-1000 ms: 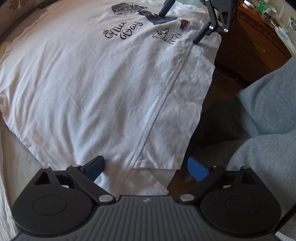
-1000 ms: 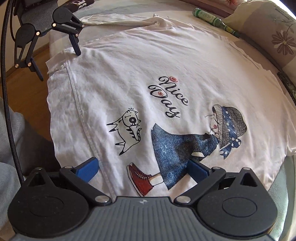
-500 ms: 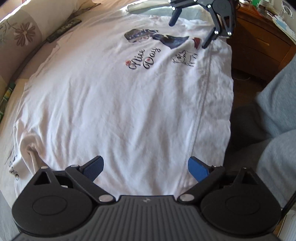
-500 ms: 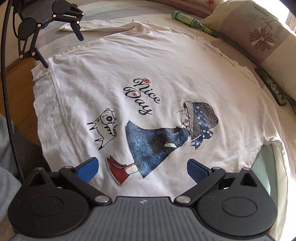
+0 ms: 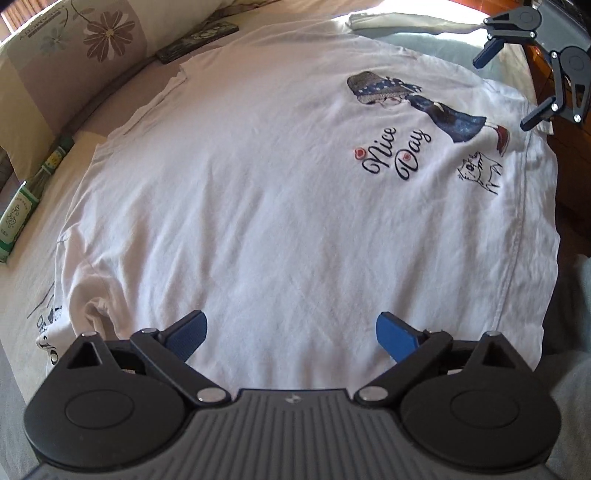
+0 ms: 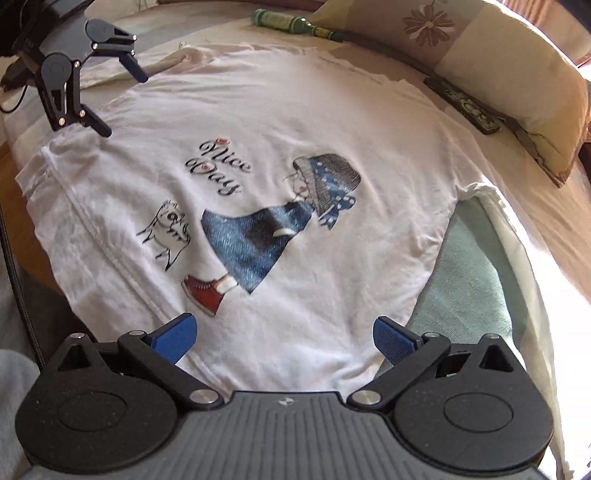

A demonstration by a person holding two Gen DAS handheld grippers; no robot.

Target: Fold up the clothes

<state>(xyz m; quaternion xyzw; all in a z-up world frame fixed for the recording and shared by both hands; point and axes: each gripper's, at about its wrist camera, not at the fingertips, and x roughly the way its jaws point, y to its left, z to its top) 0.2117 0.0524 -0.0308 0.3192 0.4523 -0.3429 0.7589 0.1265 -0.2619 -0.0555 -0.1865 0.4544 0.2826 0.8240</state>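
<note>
Hovering with jaws spread wide and holding nothing, the left gripper (image 5: 291,334) and the right gripper (image 6: 284,338) hang over opposite ends of a white T-shirt (image 5: 266,192) spread print-side up on a bed (image 6: 546,206). The shirt lies nearly flat, its "Nice Day" print (image 6: 218,166) towards the right gripper's end and a seamed edge draping over the near side of the bed, by the person's grey sleeve (image 5: 576,387). A loose fold of white cloth (image 5: 88,306) bunches just beside the left gripper's left finger (image 5: 186,334). In the left wrist view the right gripper shows at the far corner, just above the shirt's edge; whether it touches the cloth cannot be told. A green bottle (image 6: 291,20), a dark remote (image 6: 461,105) and a flowered pillow (image 6: 480,55) line the far side of the bed, clear of the shirt, and a pale green cloth (image 6: 465,280) lies partly under the shirt near the right gripper. The work appears to stand at its opening step: the shirt is laid out and no fold is made yet. The next move probably calls for both grippers to drop to the shirt's near edge, pinch it at matching points, and carry it across evenly so the cloth does not drag or twist.
</note>
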